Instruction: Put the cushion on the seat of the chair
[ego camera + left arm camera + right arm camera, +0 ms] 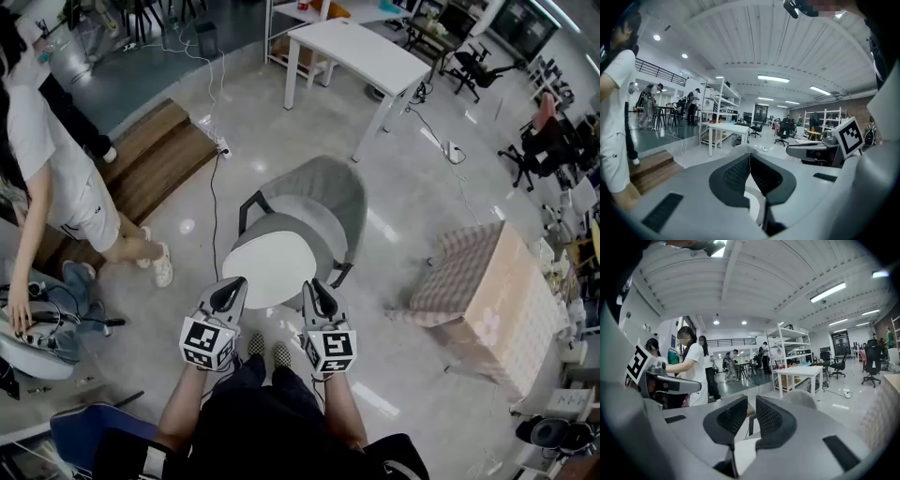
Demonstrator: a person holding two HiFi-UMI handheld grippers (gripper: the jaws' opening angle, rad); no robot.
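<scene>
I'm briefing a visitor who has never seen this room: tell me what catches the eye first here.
A round white cushion fills the centre, held at its near edge by the left gripper and the right gripper, just in front of a grey padded chair. A person in a white shirt stands at the left, and a beige box draped in checked cloth sits on the floor at the right.

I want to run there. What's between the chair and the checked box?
Only bare floor between the chair and box, shown in the head view.
</scene>
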